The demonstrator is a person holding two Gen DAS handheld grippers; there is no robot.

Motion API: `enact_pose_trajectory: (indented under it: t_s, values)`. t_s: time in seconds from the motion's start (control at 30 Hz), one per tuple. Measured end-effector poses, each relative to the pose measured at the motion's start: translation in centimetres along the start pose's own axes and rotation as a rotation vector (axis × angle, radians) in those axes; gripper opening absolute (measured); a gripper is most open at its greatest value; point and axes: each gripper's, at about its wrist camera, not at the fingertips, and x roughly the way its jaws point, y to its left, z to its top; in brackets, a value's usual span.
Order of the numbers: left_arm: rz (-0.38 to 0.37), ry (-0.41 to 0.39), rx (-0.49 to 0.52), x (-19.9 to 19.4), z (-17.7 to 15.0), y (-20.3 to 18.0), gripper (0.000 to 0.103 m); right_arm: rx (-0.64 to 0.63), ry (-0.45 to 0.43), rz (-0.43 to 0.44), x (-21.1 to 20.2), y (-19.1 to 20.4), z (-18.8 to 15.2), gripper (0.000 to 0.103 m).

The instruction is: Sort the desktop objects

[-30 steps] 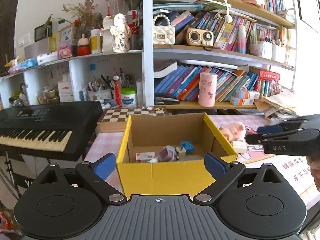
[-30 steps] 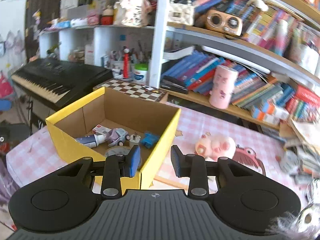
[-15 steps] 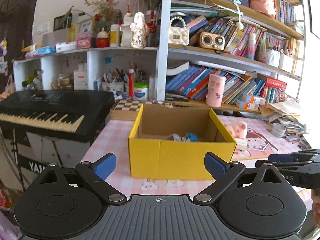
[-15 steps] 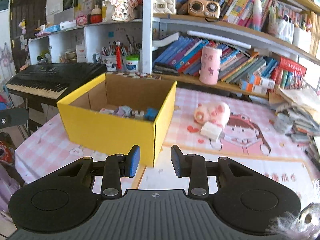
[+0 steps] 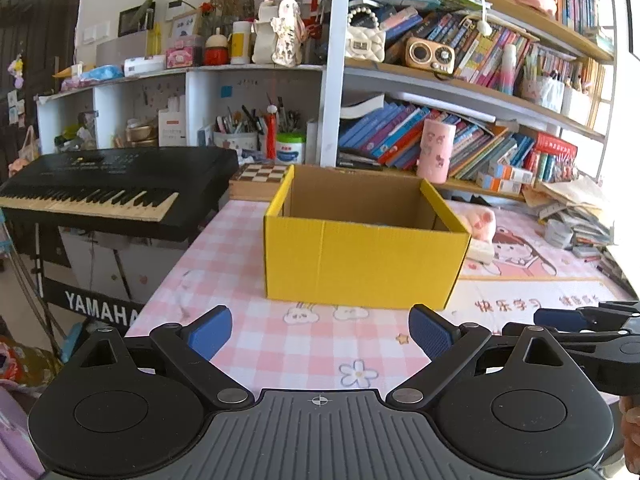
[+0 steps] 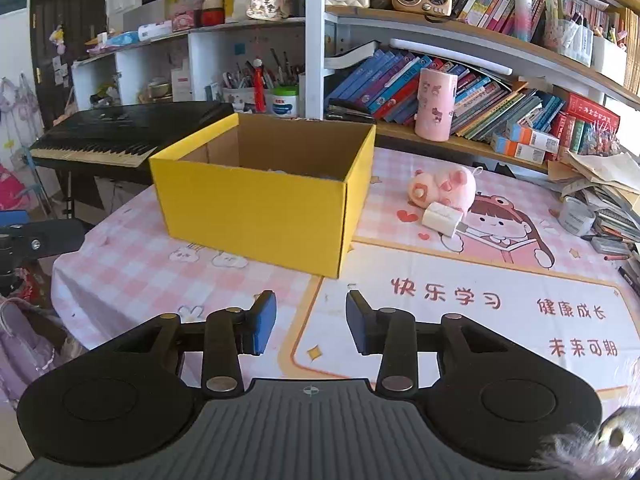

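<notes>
Yellow box (image 5: 366, 260), previously right under both claws, now sits well ahead. Left gripper (image 5: 320, 334) released wide, empty. Right gripper (image 6: 311, 323) empty, jaws opening. Pig plush (image 6: 442, 188) and white charger (image 6: 442, 216) ahead-right: 2 items unsorted, likely next.

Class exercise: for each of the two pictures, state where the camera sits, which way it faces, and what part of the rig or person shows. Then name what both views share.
Left wrist: sits on the left hand-held gripper, facing the yellow box head-on; its open fingers and the right hand-held gripper show.
Right wrist: sits on the right hand-held gripper, jaws opening, empty, facing the box corner, pink plush pig and white charger.
Shared: box, keyboard, bookshelf.
</notes>
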Motion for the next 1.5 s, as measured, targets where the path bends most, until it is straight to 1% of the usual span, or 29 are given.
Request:
enact_pose_trajectory:
  t_s: [0.07,0.13,0.23,0.3,0.43,0.57,0.63,0.7,0.93,1.27,1.5]
  values:
    - [0.007,0.007,0.002,-0.2,-0.3,0.1,0.097,-0.002,0.007,0.005,-0.1,0.3,-0.4,0.039]
    - [0.014,0.015,0.001,-0.4,-0.6,0.2,0.101,-0.005,0.016,0.01,-0.2,0.5,-0.7,0.044]
    - [0.017,0.022,-0.006,-0.7,-1.1,0.4,0.102,-0.019,0.027,0.024,-0.4,1.1,-1.2,0.051]
    - [0.019,0.029,-0.012,-0.9,-1.4,0.4,0.102,-0.033,0.032,0.029,-0.4,1.4,-1.4,0.06]
    - [0.021,0.041,-0.019,-1.1,-2.0,0.3,0.102,-0.052,0.027,0.032,-0.6,1.9,-1.5,0.07]
    - [0.019,0.046,-0.019,-1.1,-2.3,0.3,0.102,-0.064,0.051,0.064,-0.5,2.2,-1.6,0.081]
    - [0.017,0.048,-0.023,-1.0,-2.3,0.3,0.102,-0.067,0.066,0.07,-0.4,2.3,-1.7,0.083]
    - [0.014,0.052,-0.026,-0.8,-2.4,0.3,0.102,-0.071,0.077,0.071,-0.4,2.3,-1.8,0.086]
    - [-0.021,0.082,-0.019,0.1,-2.7,-0.5,0.103,-0.091,0.095,0.045,-0.8,2.0,-2.3,0.089]
    - [-0.118,0.136,0.025,1.7,-3.3,-3.1,0.103,-0.052,0.143,-0.042,-1.1,-0.1,-3.7,0.09]
    - [-0.176,0.151,0.057,2.8,-3.2,-5.2,0.103,-0.029,0.161,-0.095,-1.2,-1.6,-4.2,0.09]
